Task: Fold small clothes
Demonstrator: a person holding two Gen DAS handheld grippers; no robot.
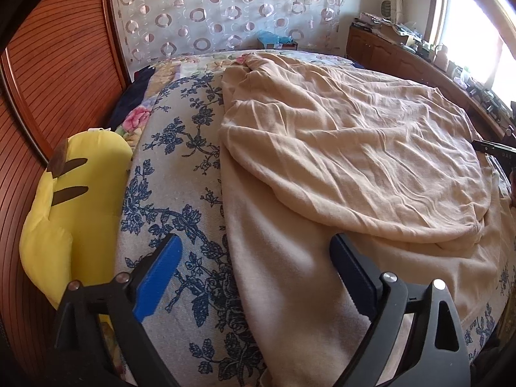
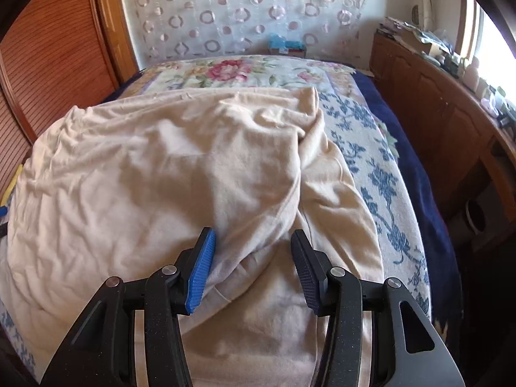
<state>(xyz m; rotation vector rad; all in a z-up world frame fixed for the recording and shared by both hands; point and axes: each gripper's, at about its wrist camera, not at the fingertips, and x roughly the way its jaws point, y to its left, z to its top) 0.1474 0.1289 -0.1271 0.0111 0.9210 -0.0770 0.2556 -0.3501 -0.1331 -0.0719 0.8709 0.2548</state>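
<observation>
Cream garment (image 1: 338,148), soft, creased, half-folded

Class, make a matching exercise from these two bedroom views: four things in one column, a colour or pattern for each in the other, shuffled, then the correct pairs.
Things
1. garment
2. plush toy
3. bedspread
4. curtain

Descriptions
A. white with blue flowers
B. yellow with brown stripes
C. pale with ring shapes
D. plain cream, creased

Pairs: 1-D, 2-B, 3-A, 4-C
</observation>
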